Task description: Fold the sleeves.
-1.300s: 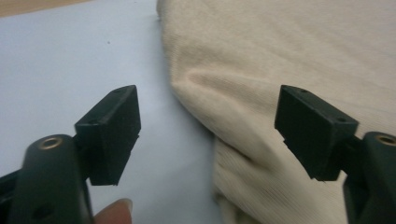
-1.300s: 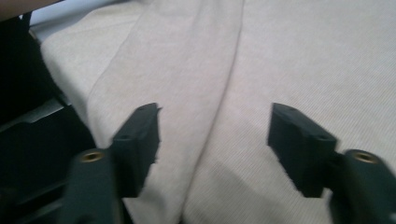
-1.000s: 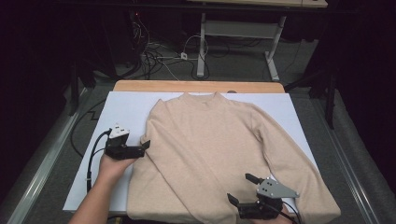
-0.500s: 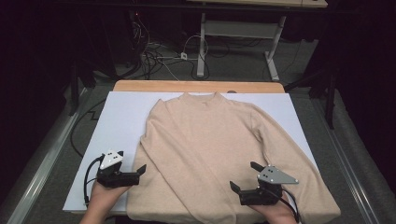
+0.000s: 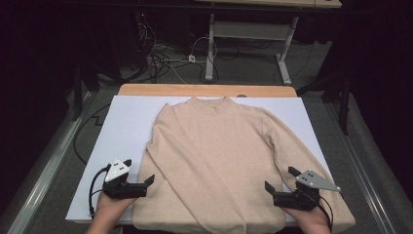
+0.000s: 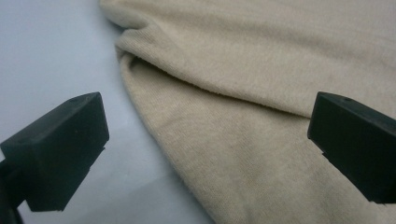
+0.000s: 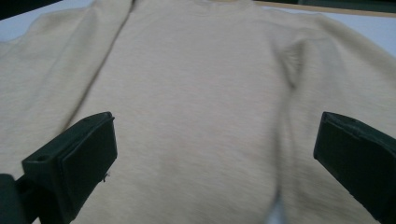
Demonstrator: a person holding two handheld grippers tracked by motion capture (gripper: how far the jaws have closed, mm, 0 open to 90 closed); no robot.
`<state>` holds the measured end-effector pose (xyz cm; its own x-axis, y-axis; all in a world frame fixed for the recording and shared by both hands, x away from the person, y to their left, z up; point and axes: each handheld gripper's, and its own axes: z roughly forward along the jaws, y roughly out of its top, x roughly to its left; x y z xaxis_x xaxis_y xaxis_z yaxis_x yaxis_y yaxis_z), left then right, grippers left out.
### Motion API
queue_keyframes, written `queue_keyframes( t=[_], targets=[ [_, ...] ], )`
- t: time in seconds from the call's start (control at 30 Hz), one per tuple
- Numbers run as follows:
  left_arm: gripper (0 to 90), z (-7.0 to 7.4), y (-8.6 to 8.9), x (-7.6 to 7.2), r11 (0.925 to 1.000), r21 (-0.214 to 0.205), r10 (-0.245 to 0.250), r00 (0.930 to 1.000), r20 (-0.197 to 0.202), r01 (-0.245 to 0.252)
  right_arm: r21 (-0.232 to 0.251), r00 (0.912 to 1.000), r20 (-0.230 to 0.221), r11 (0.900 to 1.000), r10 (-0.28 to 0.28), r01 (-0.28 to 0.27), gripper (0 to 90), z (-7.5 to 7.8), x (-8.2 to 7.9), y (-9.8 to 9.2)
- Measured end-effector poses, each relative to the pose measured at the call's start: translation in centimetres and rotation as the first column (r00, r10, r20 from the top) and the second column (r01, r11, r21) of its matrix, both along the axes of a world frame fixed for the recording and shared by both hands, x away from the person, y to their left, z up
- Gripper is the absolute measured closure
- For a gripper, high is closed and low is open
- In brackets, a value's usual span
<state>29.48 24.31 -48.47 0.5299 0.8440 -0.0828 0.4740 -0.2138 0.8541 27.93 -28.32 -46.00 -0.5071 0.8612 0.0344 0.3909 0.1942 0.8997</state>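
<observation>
A beige sweater (image 5: 219,161) lies flat, neck away from me, on a white sheet (image 5: 126,122). My left gripper (image 5: 140,170) is open at the sweater's left edge near the hem. In the left gripper view its jaws (image 6: 208,112) straddle that edge, with a fold of knit (image 6: 243,93) and bare sheet between them, and the pads touch nothing. My right gripper (image 5: 279,178) hovers open over the lower right of the sweater by the sleeve. Its jaws (image 7: 217,126) have just been opening wider, and they look along the sweater body (image 7: 196,93) without gripping it.
The sheet covers a wooden table whose far edge (image 5: 204,89) shows beyond the collar. Metal rails (image 5: 44,170) run along both sides. Cables (image 5: 165,61) and a desk frame (image 5: 253,29) are on the dark floor behind.
My left gripper has slid toward me along the sweater's left edge. My right gripper has moved to the right and slightly away from me, from the hem toward the sleeve.
</observation>
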Motion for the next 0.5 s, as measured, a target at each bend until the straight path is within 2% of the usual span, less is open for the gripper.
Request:
queue_keyframes(
  t=[0.1, 0.3, 0.4, 0.5],
  targets=[
    [0.0, 0.0, 0.2, -0.1, 0.9998, -0.021, 0.006, 1.0, 0.005, -0.006, -0.008, 0.9991, 0.004, 0.999, -0.043, 0.043, 0.1, 0.2, 0.0, -1.4],
    [0.0, 0.0, -0.2, 0.0, 0.9999, 0.011, -0.004, 1.0, 0.002, 0.004, -0.012, 0.9925, -0.007, 0.9925, -0.122, 0.122, 1.5, 0.4, 0.1, -4.3],
    [0.0, 0.0, -0.1, 0.0, 0.9999, 0.007, -0.01, 1.0, -0.002, 0.01, -0.012, 0.9851, -0.014, 0.9852, -0.171, 0.171, 3.9, 0.3, 0.0, -6.1],
    [0.0, 0.0, 0.0, 0.0, 0.9999, -0.002, -0.01, 0.9999, -0.002, 0.01, -0.013, 0.975, -0.02, 0.9752, -0.221, 0.221, 12.2, 0.3, -0.2, -7.7]
  ],
)
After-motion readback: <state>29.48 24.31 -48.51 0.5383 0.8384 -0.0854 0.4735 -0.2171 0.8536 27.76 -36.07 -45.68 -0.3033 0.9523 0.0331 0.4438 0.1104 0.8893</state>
